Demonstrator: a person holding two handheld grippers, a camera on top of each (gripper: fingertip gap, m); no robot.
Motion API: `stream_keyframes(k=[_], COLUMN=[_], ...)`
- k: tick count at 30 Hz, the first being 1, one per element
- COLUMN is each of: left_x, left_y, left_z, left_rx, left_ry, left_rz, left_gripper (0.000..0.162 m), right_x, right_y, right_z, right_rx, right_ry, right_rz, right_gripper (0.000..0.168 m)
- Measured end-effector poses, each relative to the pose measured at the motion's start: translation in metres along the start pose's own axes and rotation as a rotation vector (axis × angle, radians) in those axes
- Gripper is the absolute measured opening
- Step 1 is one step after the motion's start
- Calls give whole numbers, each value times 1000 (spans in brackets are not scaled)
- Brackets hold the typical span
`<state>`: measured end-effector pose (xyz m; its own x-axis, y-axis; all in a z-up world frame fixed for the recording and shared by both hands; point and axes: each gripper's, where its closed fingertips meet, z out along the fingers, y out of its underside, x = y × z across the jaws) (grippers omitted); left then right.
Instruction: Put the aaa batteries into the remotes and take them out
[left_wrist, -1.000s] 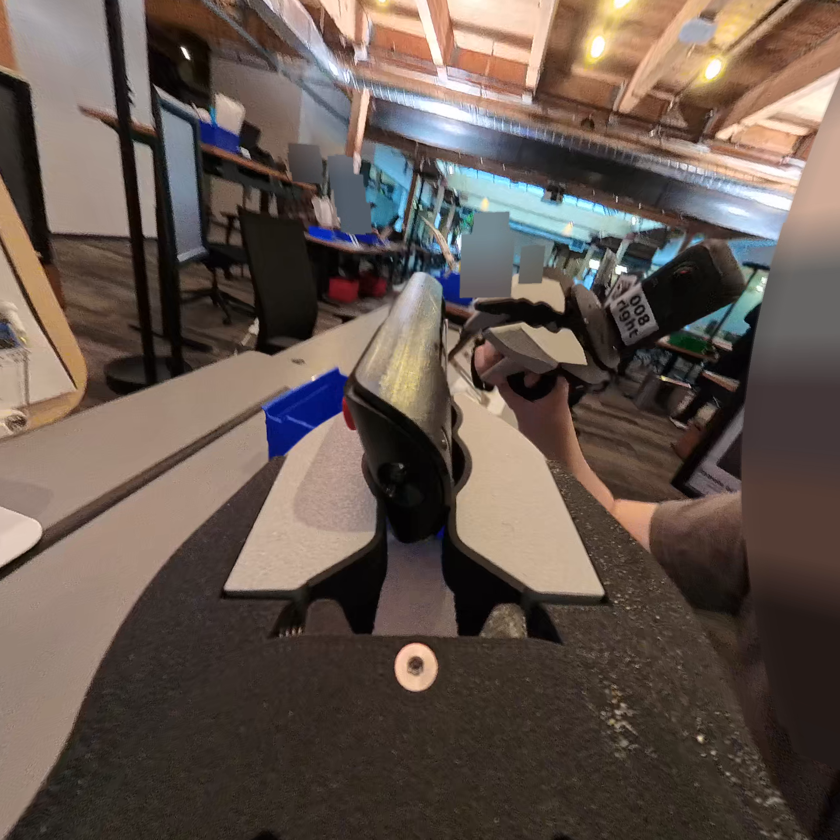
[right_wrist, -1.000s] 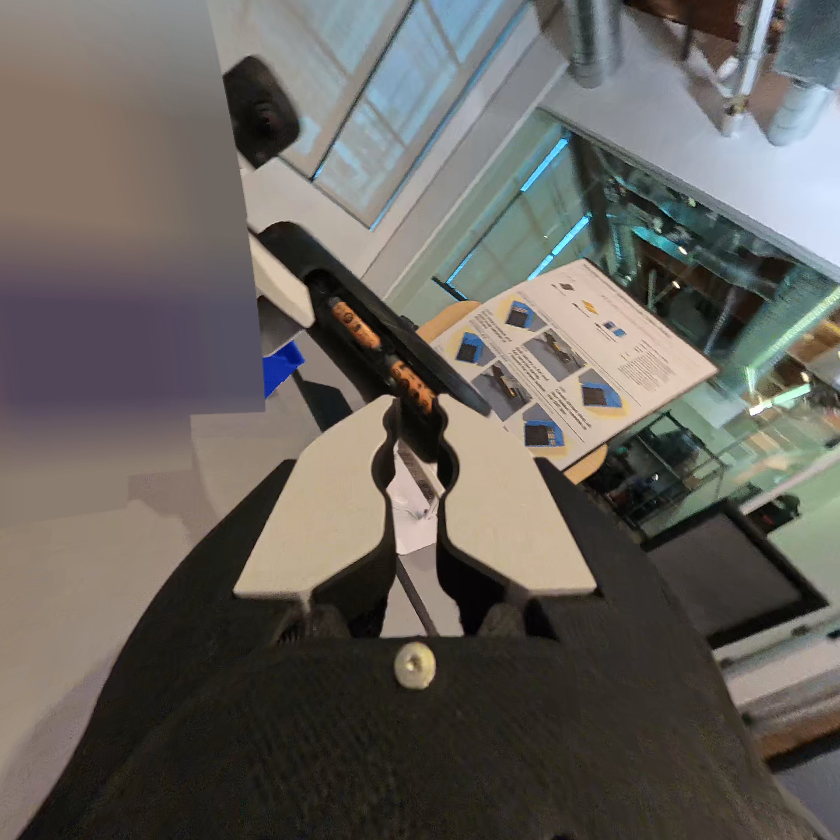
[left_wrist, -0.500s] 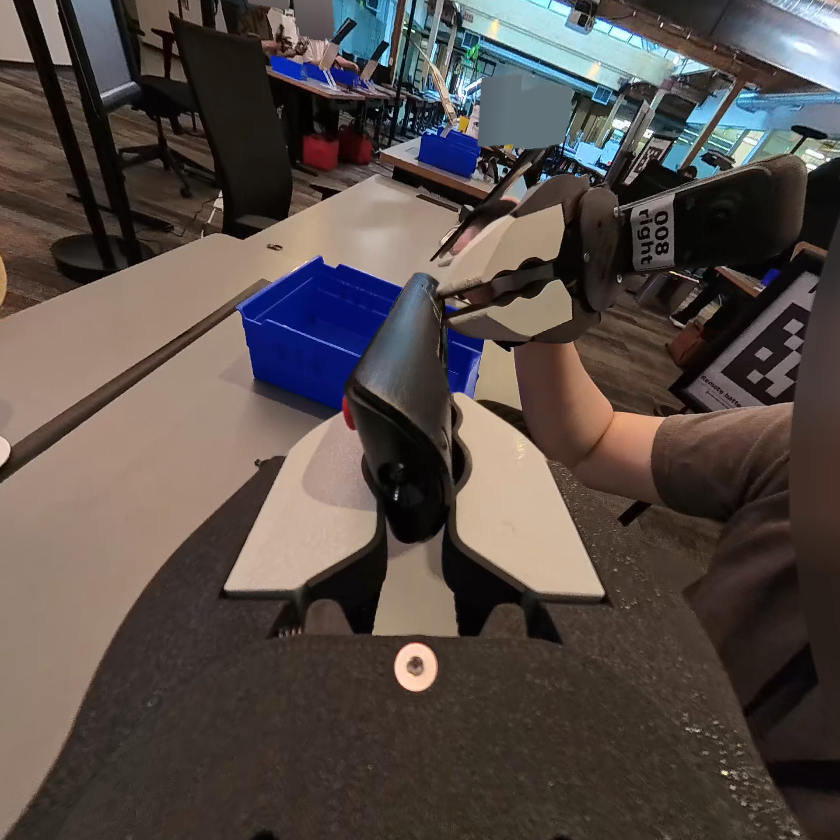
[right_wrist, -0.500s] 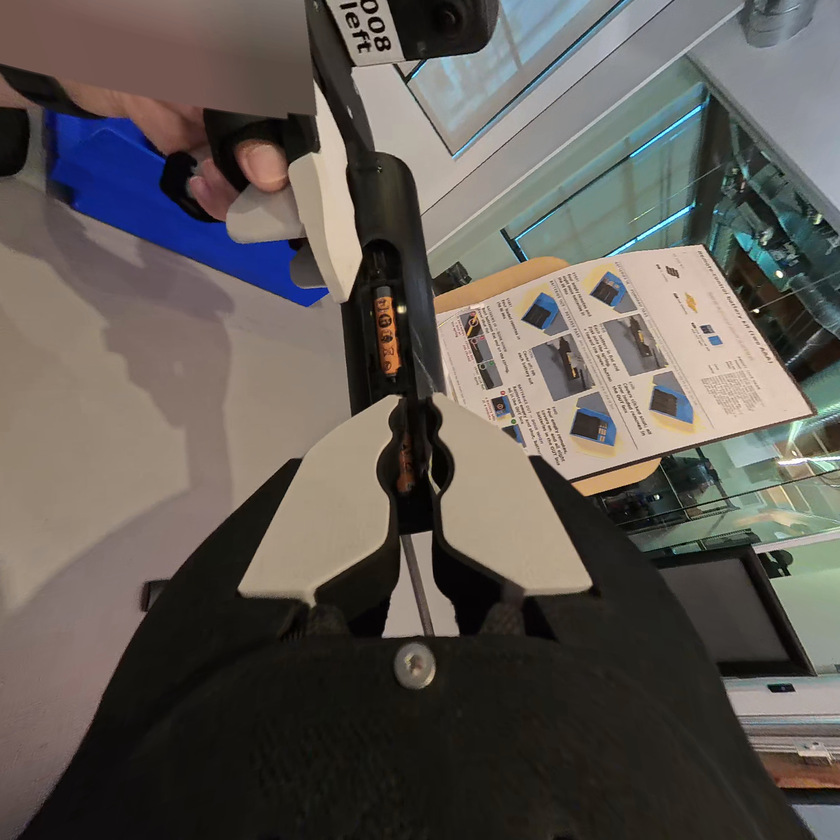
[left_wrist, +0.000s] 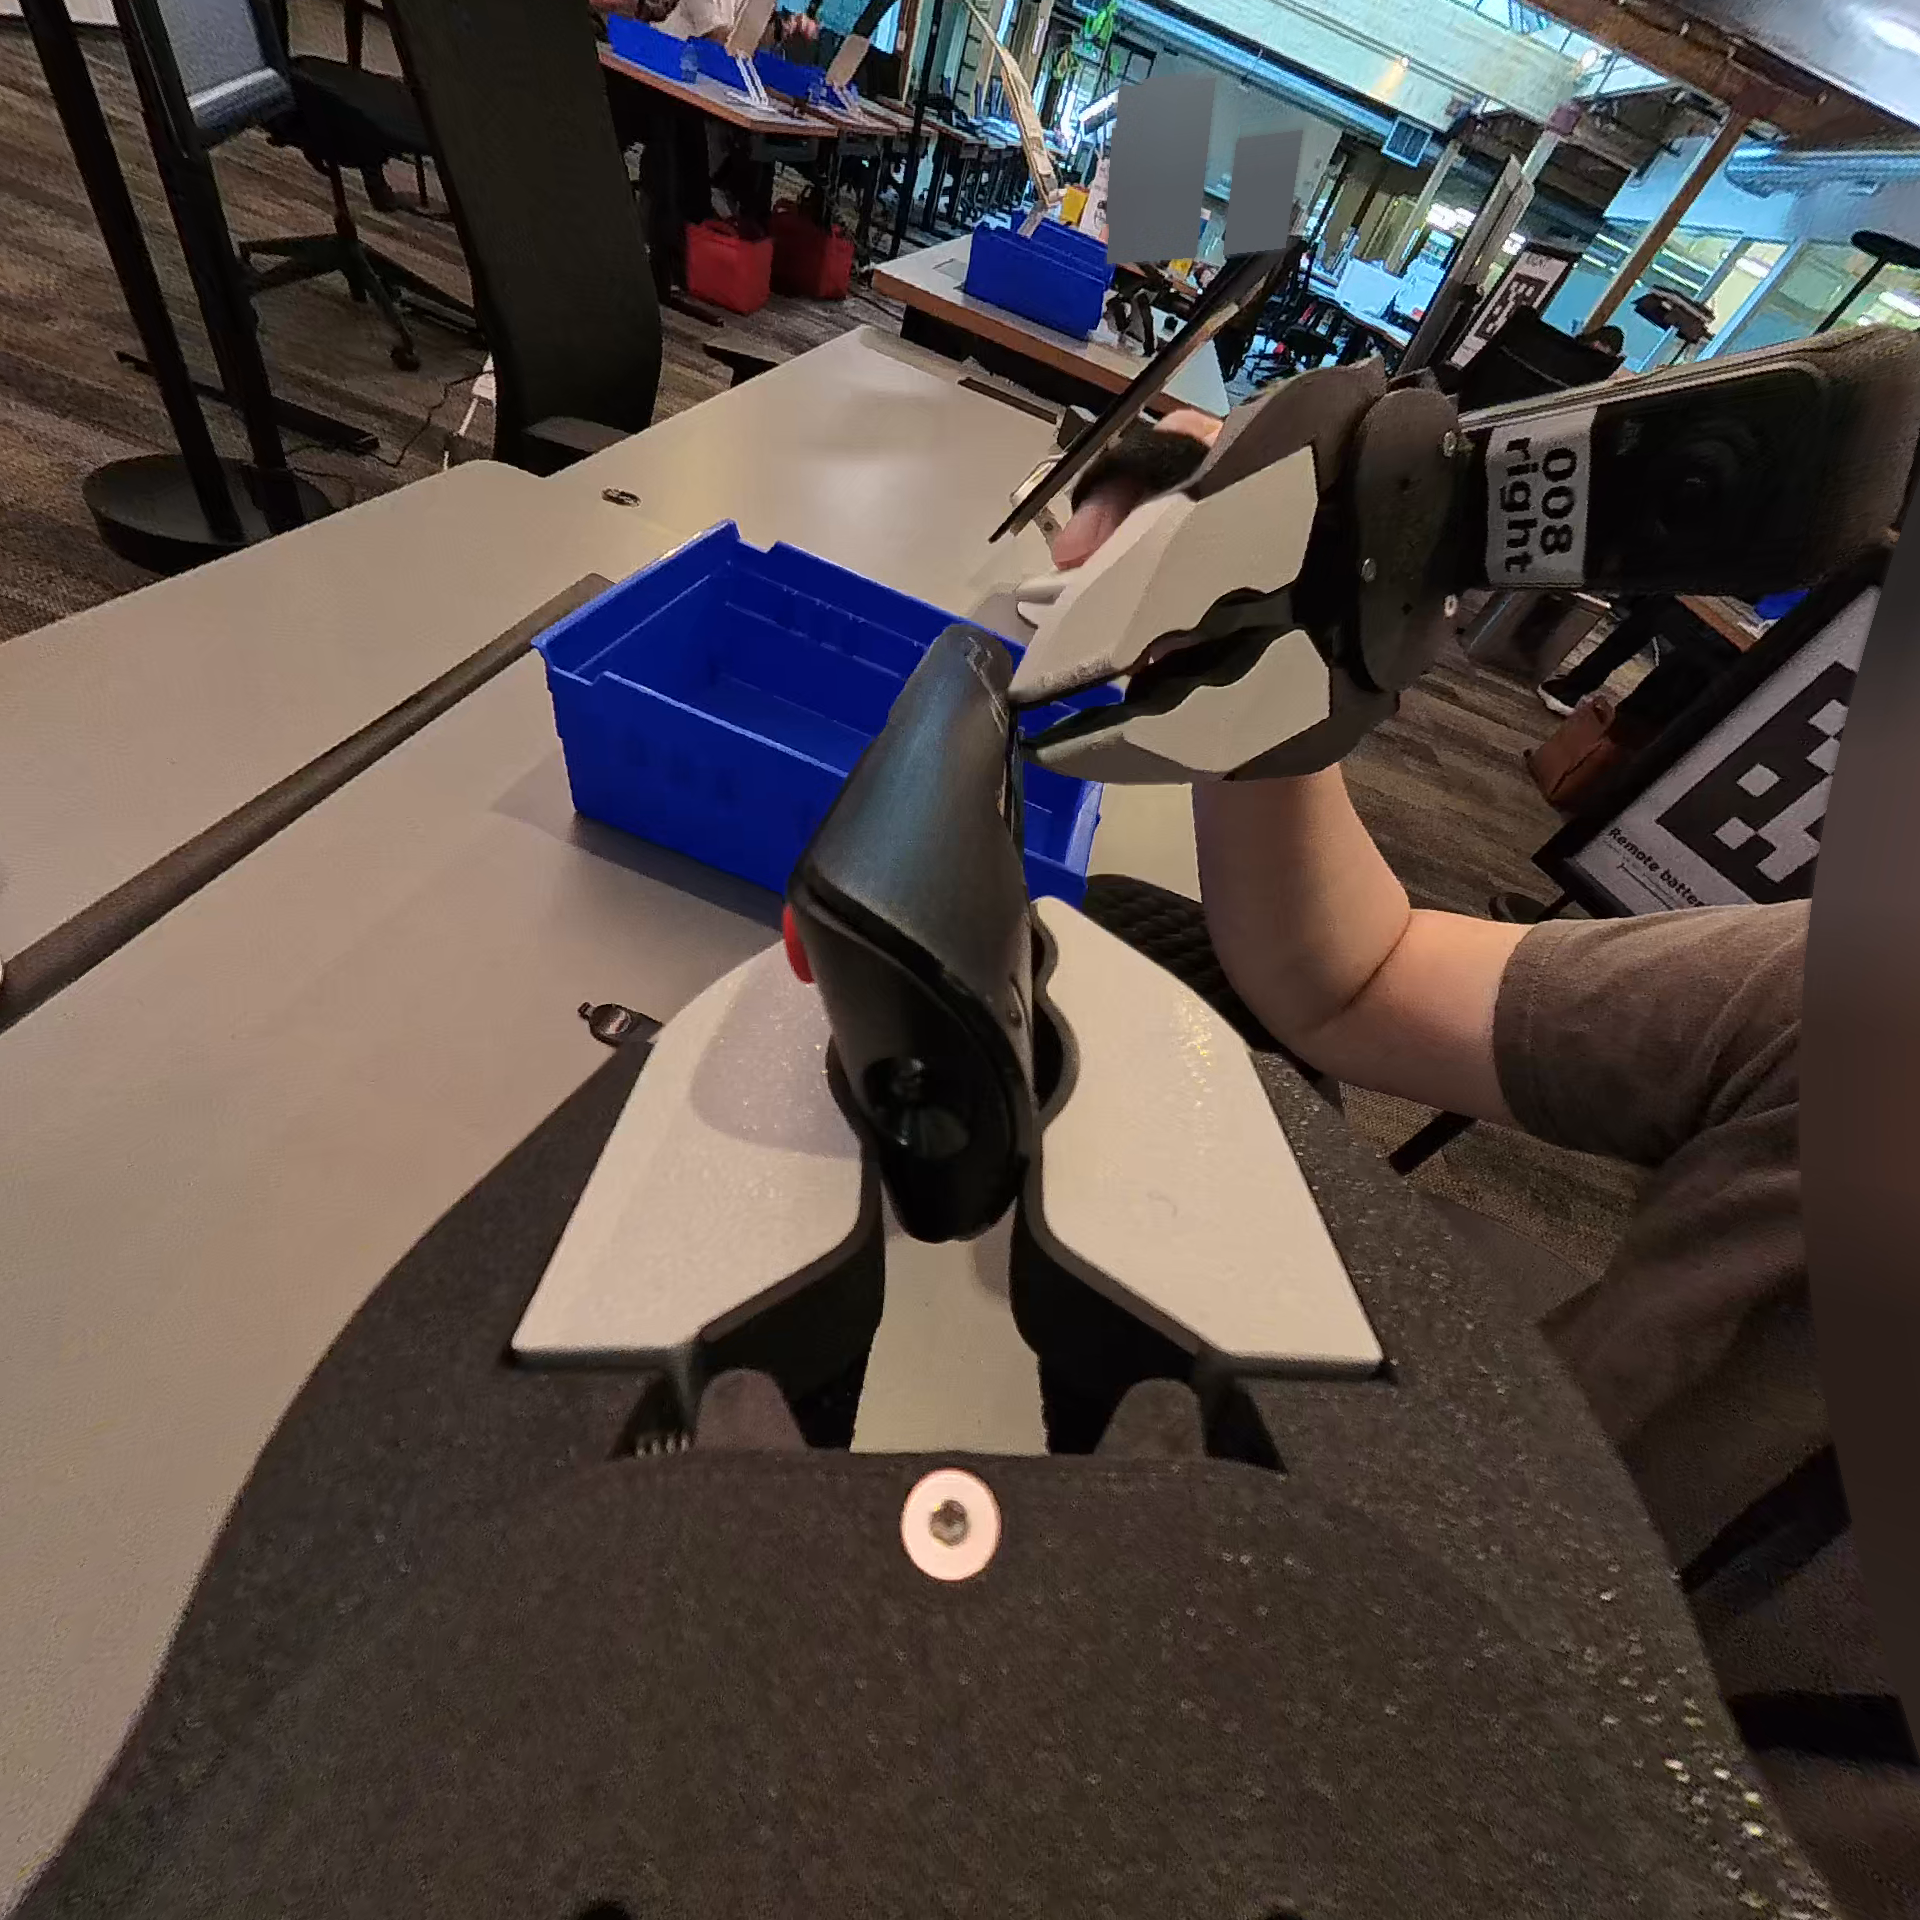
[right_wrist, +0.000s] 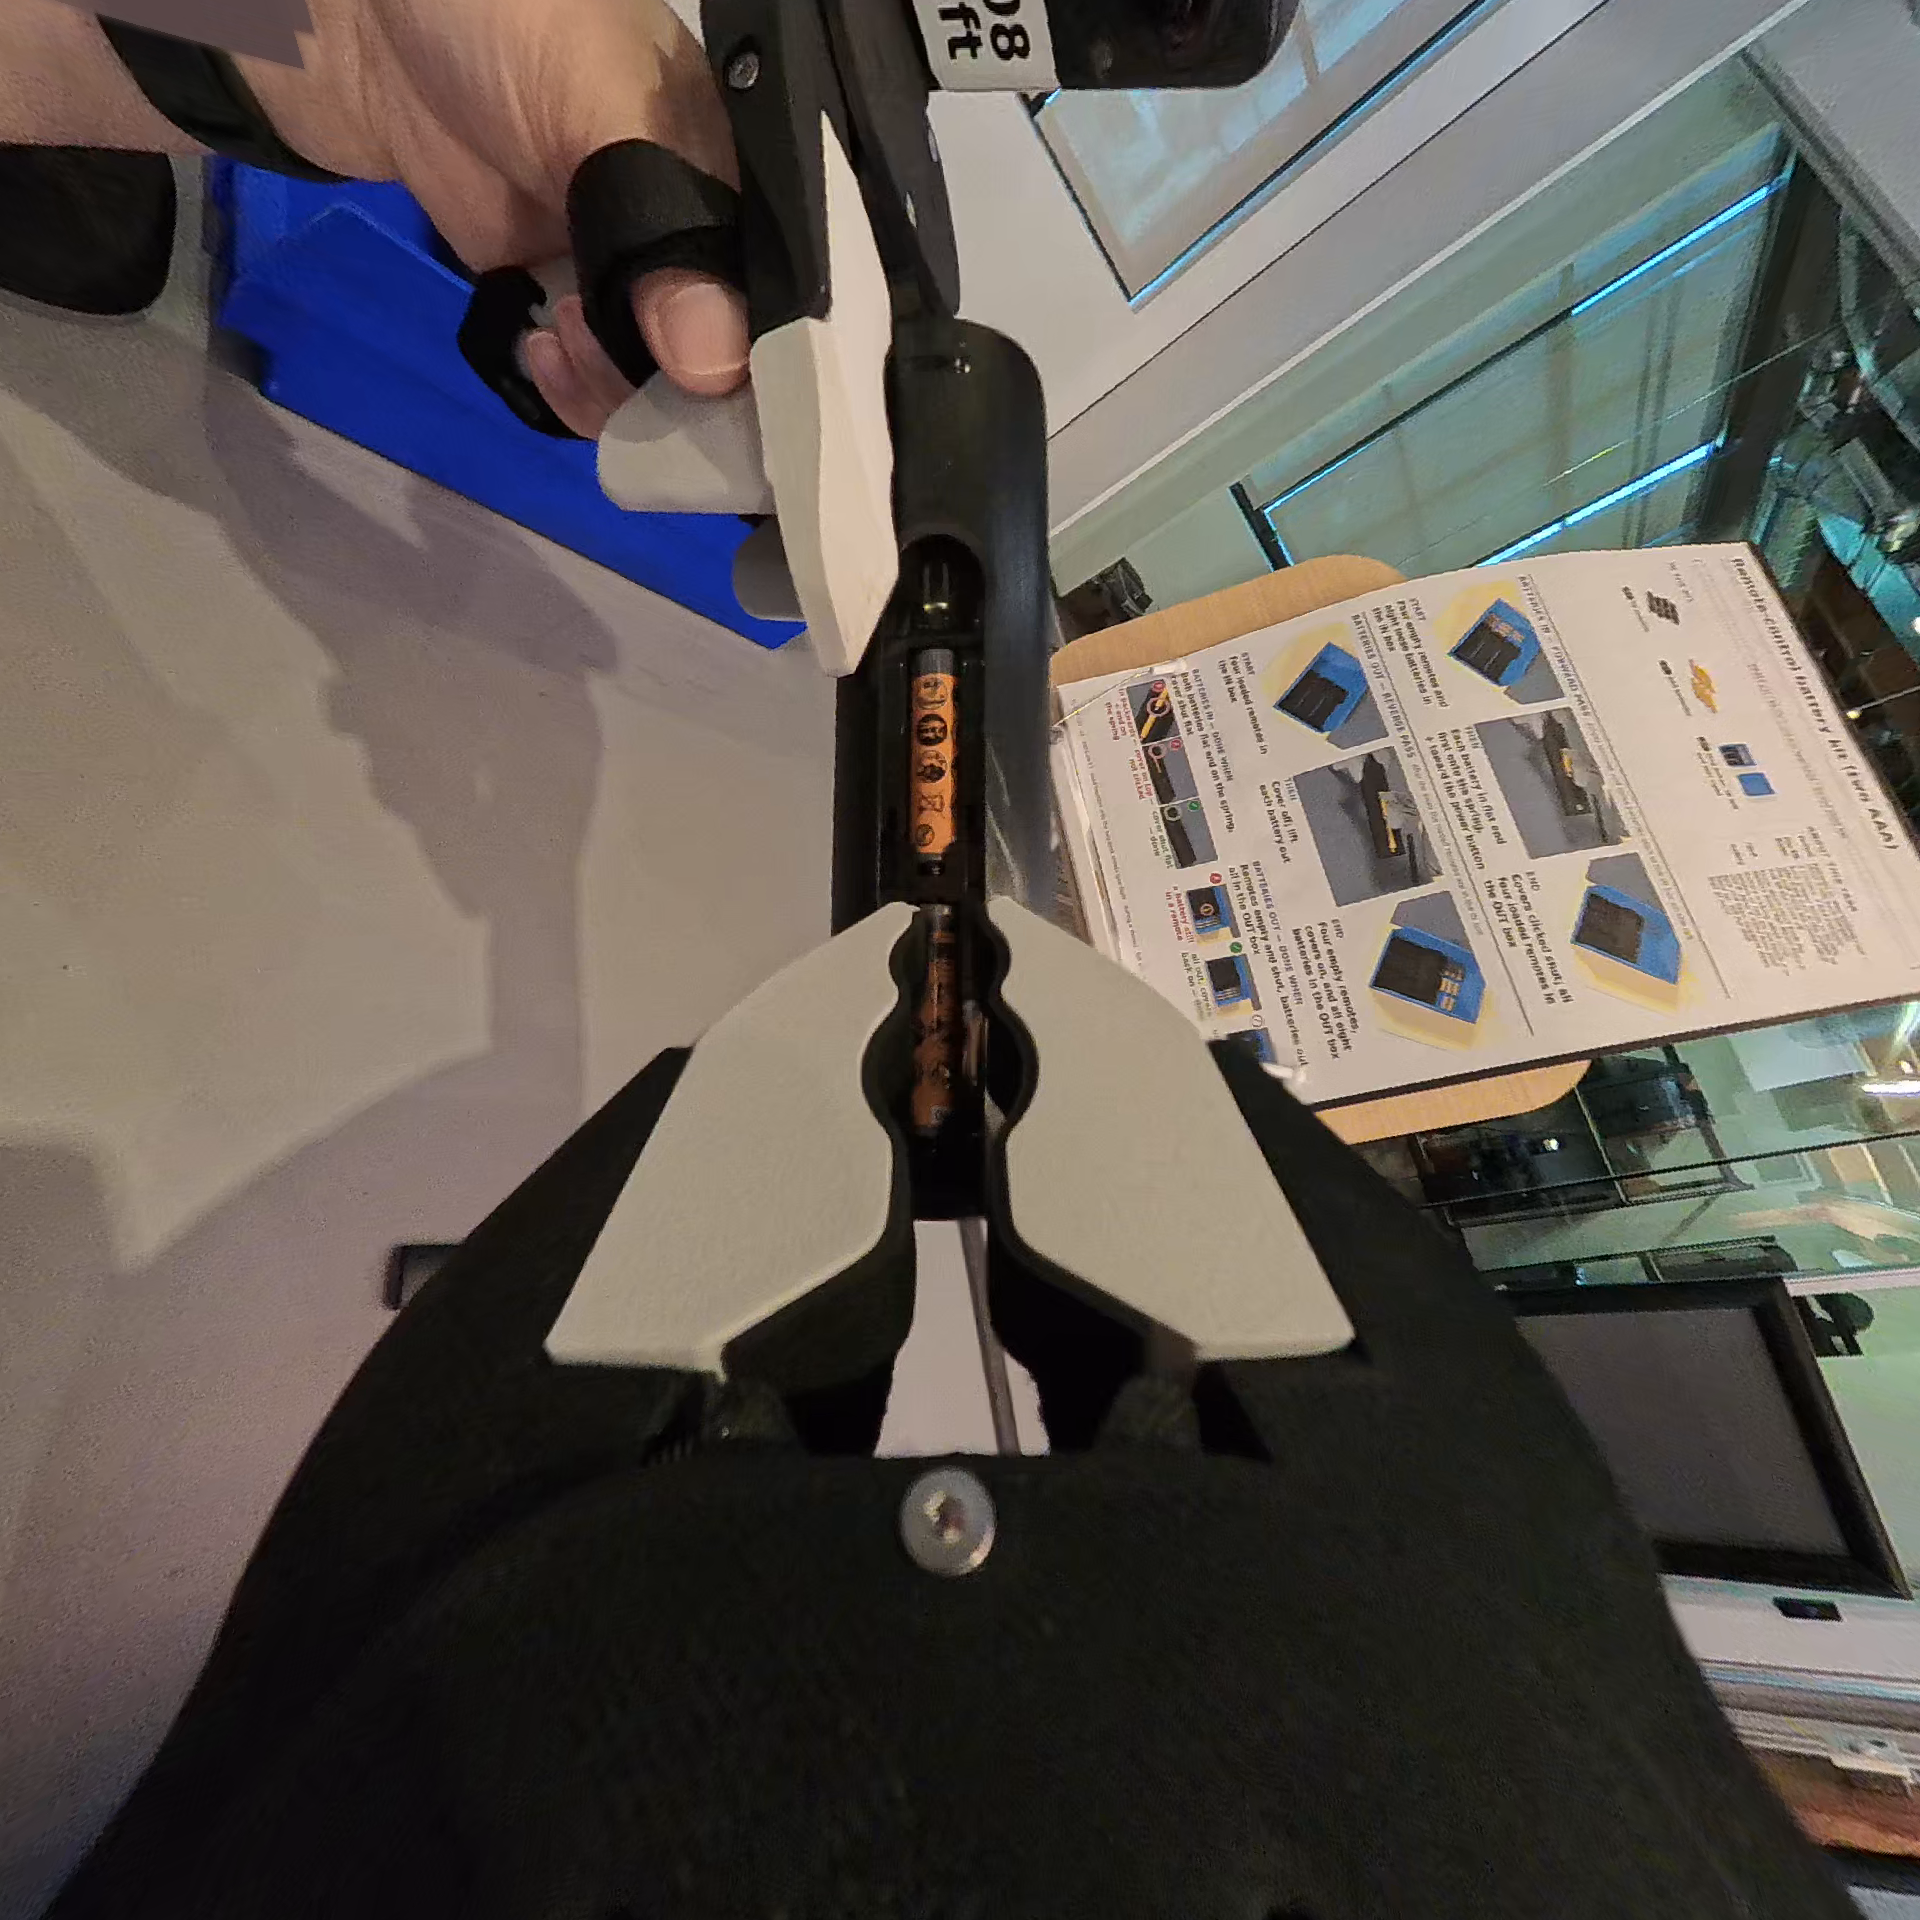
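Left wrist view: the left hand-held gripper (left_wrist: 940, 1049) is clamped on the lower end of a black remote (left_wrist: 925, 935), which stands tilted above the grey bench (left_wrist: 312, 935). A blue bin (left_wrist: 727, 727) sits on the bench just behind the remote. The right hand-held gripper (left_wrist: 1029, 707) meets the remote's upper end, its fingers nearly together.

Right wrist view: the remote's (right_wrist: 1013, 499) open battery compartment faces the camera. One orange battery (right_wrist: 932, 769) lies seated in it. The right hand-held gripper (right_wrist: 945, 935) has its fingers closed around the remote's near end, at a second orange battery (right_wrist: 935, 1039); whether they grip that battery cannot be told. A printed instruction sheet (right_wrist: 1507, 810) stands to the right.
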<state>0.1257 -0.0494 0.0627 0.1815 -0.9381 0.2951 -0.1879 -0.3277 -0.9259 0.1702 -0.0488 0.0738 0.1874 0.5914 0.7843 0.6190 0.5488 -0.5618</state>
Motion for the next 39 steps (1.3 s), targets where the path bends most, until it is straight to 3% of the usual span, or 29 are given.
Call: stream_keyframes(k=[12, 15, 17, 18, 20, 22, 26, 39], left_x=[-1, -2, -4, -6, -7, -9, -10, -17], left_y=[3, 5, 9, 10, 13, 14, 16, 10], left_z=[1, -1, -1, -1, -1, -1, -3, -13], left_rx=[-13, -32, -54, -61, -77, -83, -95, -72], left_ry=[24, 38, 37, 36, 40, 38, 45, 12], left_rz=[-28, -38, -37, -38, -43, -49, -55, -40], left_gripper=[24, 24, 24, 24, 24, 24, 24, 23], right_x=[-5, 10, 10, 8, 3, -9, -21, -8], right_y=[3, -4, -11, -12, -4, 9, 26, 22], right_z=[4, 0, -2, 0, 9, 21, 41, 48], right_rx=[-30, 18, 85, 98, 60, -18, -128, -105], right_ry=[-26, 48, 13, -16, -54, -86, -81, 4], right_rz=[-1, 45, 115, 163, 218, 179, 98, 203], right_gripper=[3, 2, 2, 8, 43, 51, 54, 55])
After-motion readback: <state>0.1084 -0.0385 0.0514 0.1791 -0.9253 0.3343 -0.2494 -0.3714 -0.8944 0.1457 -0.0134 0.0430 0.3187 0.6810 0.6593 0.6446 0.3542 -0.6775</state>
